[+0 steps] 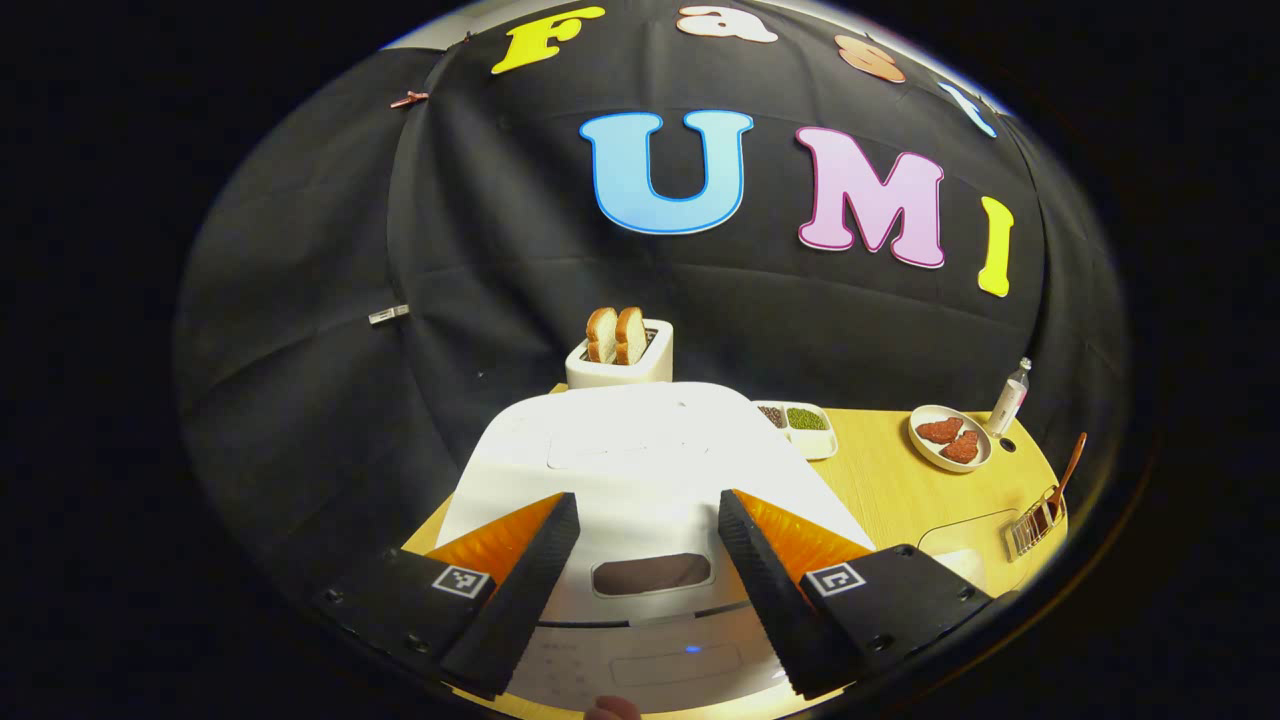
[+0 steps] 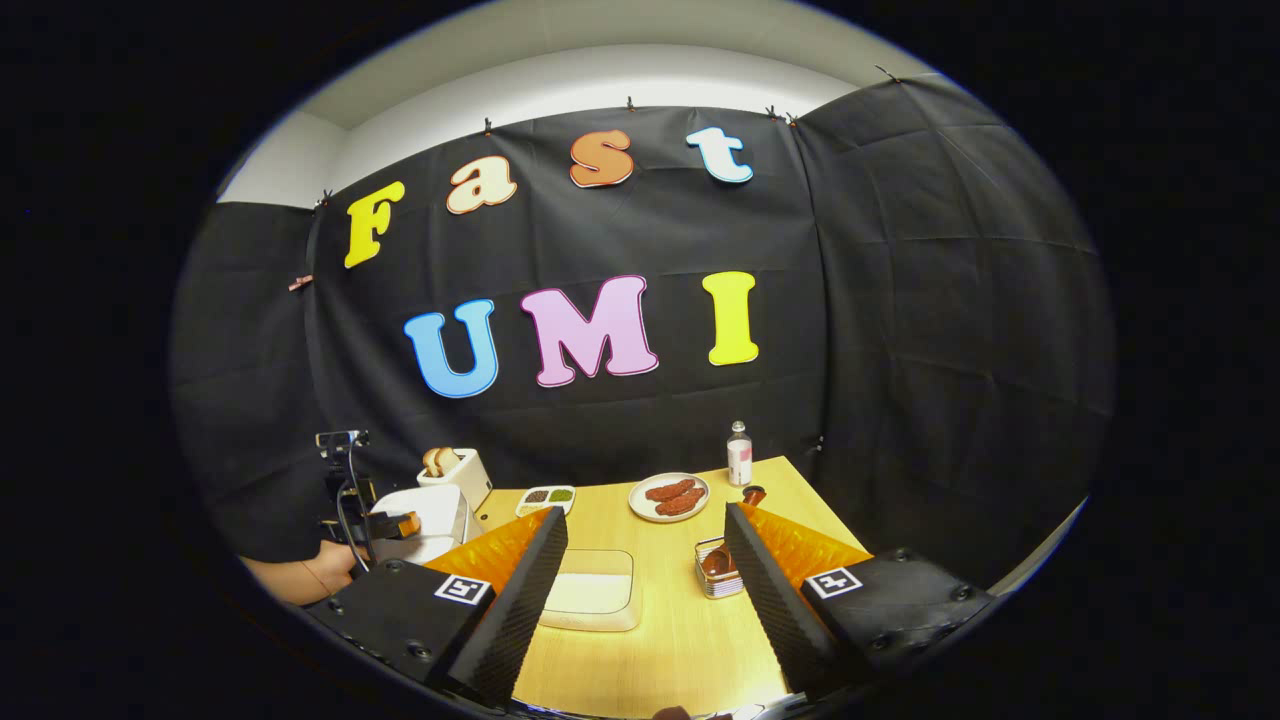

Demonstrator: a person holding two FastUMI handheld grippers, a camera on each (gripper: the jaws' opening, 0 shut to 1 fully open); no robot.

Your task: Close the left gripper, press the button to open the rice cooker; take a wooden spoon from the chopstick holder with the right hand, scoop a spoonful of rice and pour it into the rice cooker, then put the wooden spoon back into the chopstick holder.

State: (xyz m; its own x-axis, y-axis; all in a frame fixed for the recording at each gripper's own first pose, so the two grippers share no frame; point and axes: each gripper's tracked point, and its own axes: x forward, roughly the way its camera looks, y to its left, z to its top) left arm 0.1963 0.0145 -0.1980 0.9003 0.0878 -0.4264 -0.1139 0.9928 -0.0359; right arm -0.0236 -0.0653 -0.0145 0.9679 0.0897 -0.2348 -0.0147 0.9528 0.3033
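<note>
While the left gripper (image 1: 648, 505) hovers over the white rice cooker (image 1: 640, 470), its two fingers stand spread wide apart, released, with nothing between them but the cooker's closed lid. Lid window (image 1: 652, 573) sits between the fingertips, low on the lid; a small blue light (image 1: 692, 649) glows on the front panel beneath it. Behind the cooker: white toaster (image 1: 620, 362) with two bread slices upright in its slots. To the cooker's right on the wooden table (image 1: 900, 500): a divided dish (image 1: 800, 422) of dark and green beans, then a plate (image 1: 950, 437) with reddish pieces, then a bottle (image 1: 1010, 397) at the far edge. Chopstick holder (image 1: 1035, 528), a wire basket, sits near the table's right edge, wooden spoon (image 1: 1066, 470) standing in it, handle tilted up.

Right gripper view: right gripper (image 2: 646, 525) also released, fingers wide apart, held above the table, gripping nothing. Shallow tray of rice (image 2: 592, 592) lies between its fingers, nearer the left one. The chopstick holder (image 2: 716, 578) stands just beside the right finger, spoon bowl showing inside. Far left, a hand (image 2: 335, 565) holds the other gripper at the rice cooker (image 2: 425, 520).
</note>
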